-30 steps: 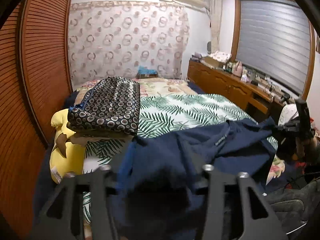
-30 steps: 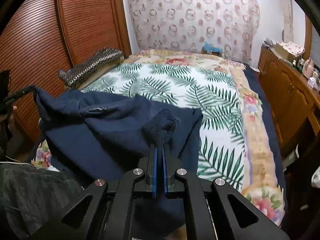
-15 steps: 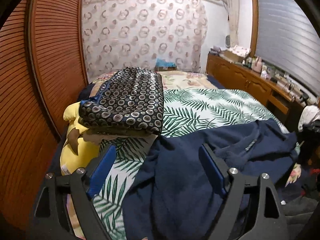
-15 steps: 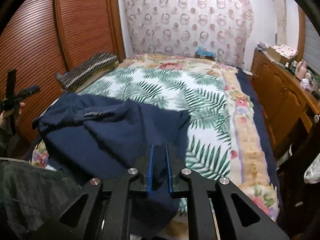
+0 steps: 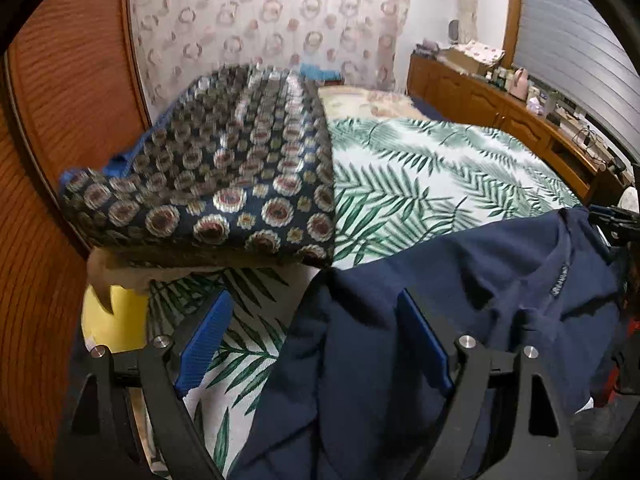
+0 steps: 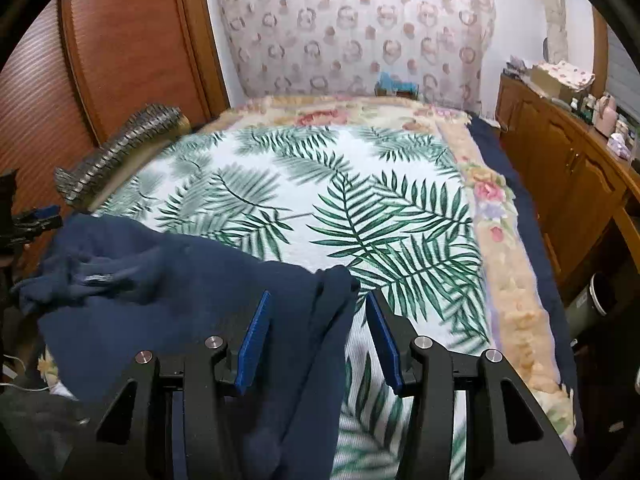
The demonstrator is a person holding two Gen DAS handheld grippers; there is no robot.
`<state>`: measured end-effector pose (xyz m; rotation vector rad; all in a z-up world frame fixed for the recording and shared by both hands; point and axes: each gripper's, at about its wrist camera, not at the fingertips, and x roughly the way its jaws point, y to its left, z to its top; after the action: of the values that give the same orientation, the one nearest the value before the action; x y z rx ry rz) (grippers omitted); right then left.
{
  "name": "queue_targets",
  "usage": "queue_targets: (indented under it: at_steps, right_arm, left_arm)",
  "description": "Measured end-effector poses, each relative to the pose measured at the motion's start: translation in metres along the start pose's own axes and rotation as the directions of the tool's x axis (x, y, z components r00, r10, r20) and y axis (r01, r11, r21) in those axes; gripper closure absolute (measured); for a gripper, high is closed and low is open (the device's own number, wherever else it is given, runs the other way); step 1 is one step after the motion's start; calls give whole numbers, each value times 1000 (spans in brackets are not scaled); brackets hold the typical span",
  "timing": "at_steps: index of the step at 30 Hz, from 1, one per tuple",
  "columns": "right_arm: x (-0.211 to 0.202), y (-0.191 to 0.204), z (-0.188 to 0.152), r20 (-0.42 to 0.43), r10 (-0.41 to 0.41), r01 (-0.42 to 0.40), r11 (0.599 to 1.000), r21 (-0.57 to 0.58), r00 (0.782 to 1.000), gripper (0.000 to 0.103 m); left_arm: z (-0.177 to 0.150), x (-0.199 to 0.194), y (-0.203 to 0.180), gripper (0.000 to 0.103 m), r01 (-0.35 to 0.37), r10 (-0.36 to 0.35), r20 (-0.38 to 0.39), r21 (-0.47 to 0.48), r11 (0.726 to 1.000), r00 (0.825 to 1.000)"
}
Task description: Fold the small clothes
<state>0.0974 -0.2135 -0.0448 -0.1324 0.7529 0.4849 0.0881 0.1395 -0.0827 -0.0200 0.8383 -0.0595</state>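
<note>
A navy blue garment lies crumpled across the near end of the bed; it also shows in the right wrist view. My left gripper is open, its blue pads wide apart over the garment's left edge, holding nothing. My right gripper is open too, its pads either side of the garment's right corner without pinching it. The right gripper's tip shows at the far right of the left wrist view, and the left gripper's tip at the far left of the right wrist view.
The palm-leaf bedspread covers the bed. A folded dark patterned quilt lies on the left side over a yellow cushion. A wooden slatted wardrobe stands left, a cluttered wooden dresser right.
Both grippers have opened and let go of the navy garment, the left first, then the right. The garment has dropped onto the bed. The left gripper moved closer to the quilt.
</note>
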Motion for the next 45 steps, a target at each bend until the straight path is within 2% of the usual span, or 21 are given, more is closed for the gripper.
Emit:
queue_targets:
  at_steps: [6, 10, 13, 15, 16, 17, 18, 22, 25, 28, 32, 37, 38, 41, 44, 45]
  right_arm:
    - [27, -7, 10, -65, 15, -15, 1000, 5, 998, 52]
    - [28, -6, 14, -63, 0, 0, 1000, -8, 998, 52]
    - [33, 0, 15, -62, -13, 11, 999, -32, 998, 52]
    - [38, 4, 14, -56, -17, 14, 999, -52, 998, 54]
    - [38, 6, 12, -50, -9, 6, 998, -61, 999, 66]
    - [36, 8, 9, -44, 12, -15, 998, -68, 999, 83]
    - [34, 10, 7, -34, 26, -28, 997, -73, 999, 86]
    - [10, 14, -4, 40, 58, -56, 997, -54, 998, 89]
    - [-32, 11, -10, 137, 82, -80, 997, -16, 987, 89]
    - [-80, 9, -16, 235, 91, -93, 996, -1, 968, 90]
    - [-147, 11, -25, 343, 100, -104, 995, -6, 934, 90]
    - [-211, 19, -28, 421, 77, -60, 997, -54, 904, 90]
    - [-223, 21, -28, 438, 81, -58, 996, -65, 895, 90]
    - [-262, 27, -27, 509, 90, -49, 994, -93, 856, 90]
    - [-301, 28, -18, 575, 110, -52, 992, -118, 811, 90]
    - [-314, 28, -14, 595, 114, -44, 991, -130, 796, 90]
  left_arm:
    - [-3, 21, 10, 18, 59, -64, -72, -75, 995, 995]
    - [-6, 24, 11, 22, 87, -94, -71, -93, 992, 993]
    - [-9, 21, 7, 42, 112, -117, -62, -80, 990, 991]
    - [-12, 19, 0, 61, 138, -141, -58, -56, 989, 988]
    - [-14, 17, -4, 66, 145, -147, -55, -38, 989, 988]
    - [-16, 16, -6, 78, 151, -153, -54, -27, 988, 987]
    - [-17, 15, -9, 85, 160, -161, -53, -24, 987, 985]
    - [-21, -11, -20, 90, 178, -178, 2, -2, 984, 984]
    - [-22, -53, -27, 90, 206, -204, 95, -5, 979, 974]
    - [-28, -109, -33, 90, 231, -223, 223, -12, 973, 949]
    - [-41, -175, -35, 90, 241, -213, 370, -28, 970, 904]
    - [-33, -229, -40, 90, 235, -211, 474, 10, 972, 855]
    - [-30, -242, -43, 90, 240, -220, 497, 25, 971, 840]
    - [-16, -276, -56, 90, 258, -255, 566, 77, 963, 784]
    - [3, -303, -63, 90, 268, -283, 607, 119, 956, 742]
    - [10, -308, -64, 90, 261, -285, 615, 131, 956, 735]
